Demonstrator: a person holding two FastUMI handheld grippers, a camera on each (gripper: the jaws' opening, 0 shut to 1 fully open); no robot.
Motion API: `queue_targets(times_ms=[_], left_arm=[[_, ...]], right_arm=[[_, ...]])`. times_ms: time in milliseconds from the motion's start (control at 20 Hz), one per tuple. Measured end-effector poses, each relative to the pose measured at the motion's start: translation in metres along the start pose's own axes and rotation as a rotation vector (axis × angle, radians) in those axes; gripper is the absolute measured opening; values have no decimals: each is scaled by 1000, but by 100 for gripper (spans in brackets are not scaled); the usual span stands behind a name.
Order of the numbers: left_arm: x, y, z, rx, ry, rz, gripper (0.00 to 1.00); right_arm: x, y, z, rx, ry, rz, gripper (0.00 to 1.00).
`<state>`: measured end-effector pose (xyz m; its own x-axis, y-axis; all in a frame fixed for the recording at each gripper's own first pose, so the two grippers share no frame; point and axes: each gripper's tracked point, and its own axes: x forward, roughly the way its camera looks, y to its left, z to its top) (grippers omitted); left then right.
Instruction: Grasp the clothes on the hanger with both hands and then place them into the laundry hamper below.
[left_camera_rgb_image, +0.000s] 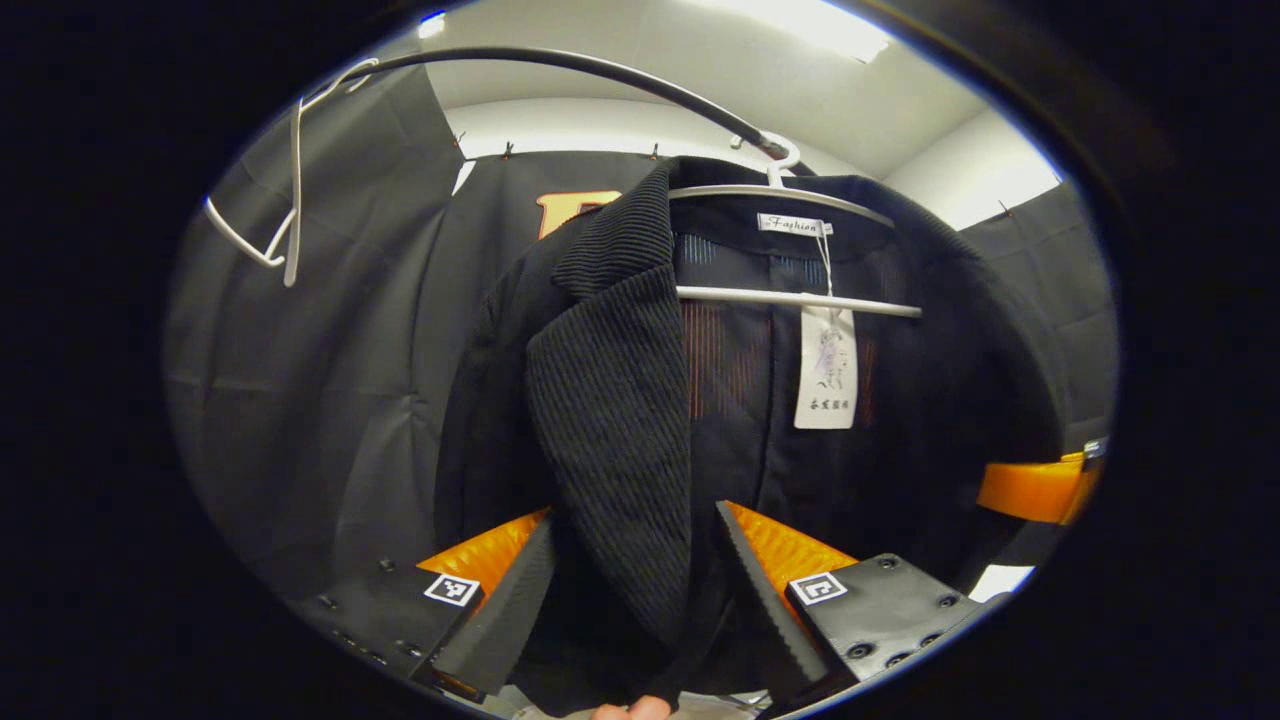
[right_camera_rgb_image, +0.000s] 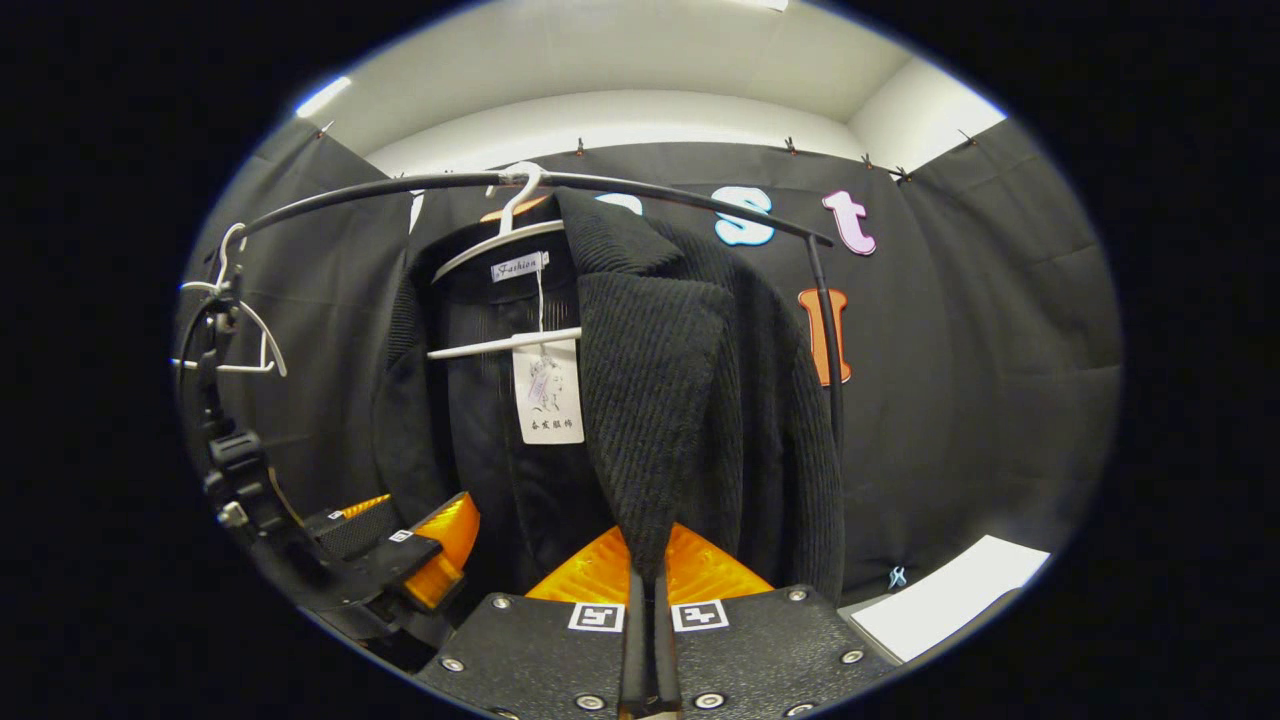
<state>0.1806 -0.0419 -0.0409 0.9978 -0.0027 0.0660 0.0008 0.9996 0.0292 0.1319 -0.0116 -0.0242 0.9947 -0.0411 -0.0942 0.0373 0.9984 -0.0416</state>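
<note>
The black jacket (right_camera_rgb_image: 690, 400) hangs on its white hanger (right_camera_rgb_image: 500, 240) from the rail; the right gripper (right_camera_rgb_image: 650, 620) is clamped on one lapel, while the left gripper (left_camera_rgb_image: 635, 590), fingers apart around the other, must close next.

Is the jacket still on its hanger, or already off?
On. The black jacket hangs from the white hanger hooked over the rail; its collar sits over the hanger's shoulders.
</note>
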Motion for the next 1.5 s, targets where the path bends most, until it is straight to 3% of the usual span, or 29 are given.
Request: queue_targets(times_ms=[200,450,500,550,900,1000,1050,1100,1200,1500], left_arm=[[5,13,7,33,-31,65,92],[-6,39,21,70,-63,121,12],[-9,44,28,60,-77,126,15],[-12,50,35,60,-87,134,11],[-41,115,130,175,-282,327,8],[-41,124,157,184,-336,352,11],[-41,125,169,191,-358,361,11],[-38,129,180,196,-374,370,11],[-28,137,203,195,-396,400,11],[-9,156,218,151,-411,446,11]], right_arm=[[-8,-2,4,-15,-15,-2,3],[-8,-2,5,-17,-20,-1,3],[-8,-5,6,-20,-26,-10,3],[-11,-12,11,-24,-40,-31,3],[-30,-78,78,-67,-188,-187,0],[-28,-98,100,-88,-226,-229,0],[-26,-107,111,-95,-244,-247,5],[-23,-114,122,-99,-254,-262,0],[-18,-133,144,-107,-282,-301,5],[27,-167,190,-128,-320,-341,0]])
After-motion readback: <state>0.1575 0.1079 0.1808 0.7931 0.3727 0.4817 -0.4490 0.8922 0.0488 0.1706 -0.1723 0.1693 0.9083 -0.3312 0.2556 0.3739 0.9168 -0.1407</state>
